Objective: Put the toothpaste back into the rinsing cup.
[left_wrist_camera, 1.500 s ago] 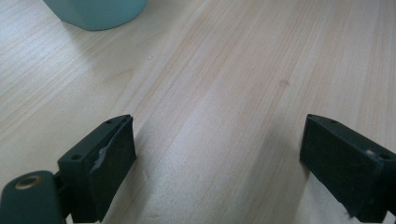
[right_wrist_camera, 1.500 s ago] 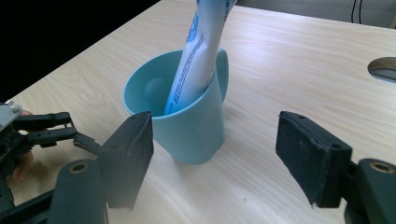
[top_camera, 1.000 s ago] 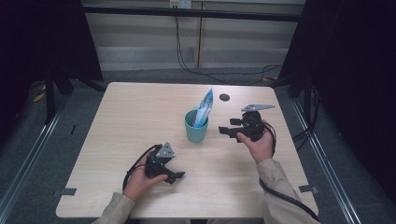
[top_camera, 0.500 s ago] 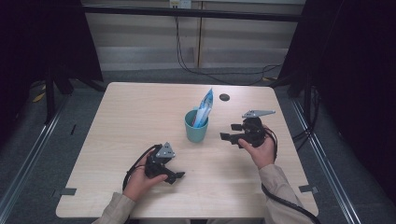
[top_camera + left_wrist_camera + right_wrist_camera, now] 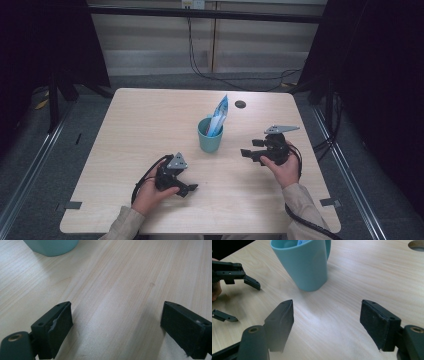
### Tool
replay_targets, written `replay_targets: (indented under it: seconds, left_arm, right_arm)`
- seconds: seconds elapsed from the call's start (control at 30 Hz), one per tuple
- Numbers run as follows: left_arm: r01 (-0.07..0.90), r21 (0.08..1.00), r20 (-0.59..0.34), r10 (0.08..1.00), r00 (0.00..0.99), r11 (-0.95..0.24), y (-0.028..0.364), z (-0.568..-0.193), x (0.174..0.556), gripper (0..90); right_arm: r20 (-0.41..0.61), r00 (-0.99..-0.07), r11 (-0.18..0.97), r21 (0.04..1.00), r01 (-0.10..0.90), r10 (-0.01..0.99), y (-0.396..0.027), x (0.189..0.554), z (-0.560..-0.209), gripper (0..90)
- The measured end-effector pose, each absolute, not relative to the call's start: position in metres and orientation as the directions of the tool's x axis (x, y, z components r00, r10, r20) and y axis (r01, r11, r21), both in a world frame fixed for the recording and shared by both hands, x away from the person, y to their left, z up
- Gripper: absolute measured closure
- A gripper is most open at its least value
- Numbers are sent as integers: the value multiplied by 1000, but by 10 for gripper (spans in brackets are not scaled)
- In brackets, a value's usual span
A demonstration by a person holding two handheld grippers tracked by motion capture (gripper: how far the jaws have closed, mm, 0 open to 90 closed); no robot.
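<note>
A teal mug (image 5: 210, 135) stands upright near the middle of the wooden table (image 5: 135, 120), with a blue and white packet (image 5: 219, 114) sticking out of it. My right gripper (image 5: 248, 154) is open to the right of the mug, jaws pointing toward it. The mug (image 5: 303, 263) rises just beyond those jaws in the right gripper view. My left gripper (image 5: 188, 189) rests open on the table at the front left, nothing between its jaws. The mug's base (image 5: 51, 246) shows at the top left of the left gripper view.
A round cable hole (image 5: 240, 104) lies in the table behind the mug. Black cables trail from both grippers to the front edge. Dark curtains stand on both sides of the table.
My right gripper has drawn back from the mug toward the front right. The left gripper has stayed where it was.
</note>
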State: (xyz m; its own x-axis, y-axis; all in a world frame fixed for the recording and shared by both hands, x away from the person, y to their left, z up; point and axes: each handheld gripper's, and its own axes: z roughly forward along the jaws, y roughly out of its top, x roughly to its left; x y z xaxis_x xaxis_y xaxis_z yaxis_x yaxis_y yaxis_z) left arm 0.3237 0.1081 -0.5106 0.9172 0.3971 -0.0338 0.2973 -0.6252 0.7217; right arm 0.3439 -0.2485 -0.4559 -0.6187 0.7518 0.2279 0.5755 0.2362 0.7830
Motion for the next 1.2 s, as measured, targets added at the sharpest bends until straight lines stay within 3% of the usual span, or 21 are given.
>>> replay_targets:
  seconds: [1.2]
  left_arm:
    - [297, 722, -33, 397, 917, -625, 108, -511, 324, 99]
  right_arm:
    - [220, -564, 233, 748, 621, 796, -279, 317, -496, 261]
